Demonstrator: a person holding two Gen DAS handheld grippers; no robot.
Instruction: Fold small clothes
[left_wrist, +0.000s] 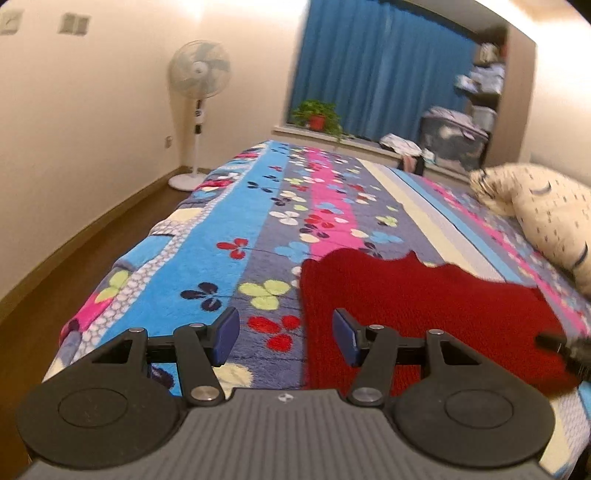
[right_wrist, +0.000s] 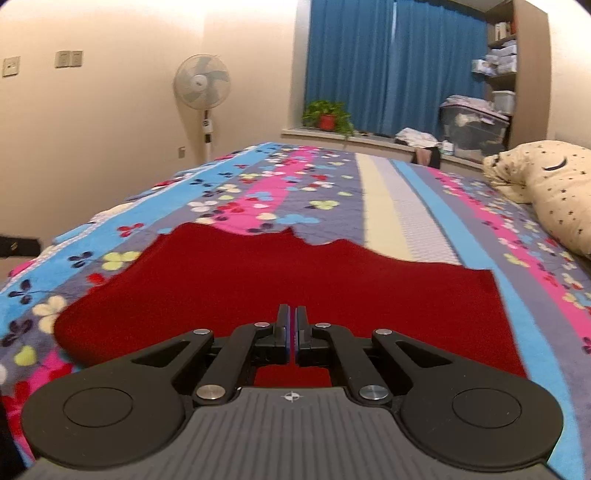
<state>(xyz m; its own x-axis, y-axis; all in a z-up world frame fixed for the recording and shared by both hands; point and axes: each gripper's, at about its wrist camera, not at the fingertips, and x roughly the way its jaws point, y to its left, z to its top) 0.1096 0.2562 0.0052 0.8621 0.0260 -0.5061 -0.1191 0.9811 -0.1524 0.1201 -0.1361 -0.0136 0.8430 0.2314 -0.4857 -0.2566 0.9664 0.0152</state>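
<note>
While the red knit garment (right_wrist: 280, 280) lies flat on the floral fleece blanket (left_wrist: 236, 206), left gripper (left_wrist: 286, 338) gapes empty — right gripper (right_wrist: 291, 332) pinched closed, grasping nothing visible.

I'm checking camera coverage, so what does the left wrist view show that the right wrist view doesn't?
Only the left wrist view shows the left gripper, jaws open, over the left edge of the red garment, and the brown floor. Only the right wrist view shows the right gripper, jaws shut, over the garment's middle. Both share the flowered bedspread, fan, curtain and pillow.
</note>
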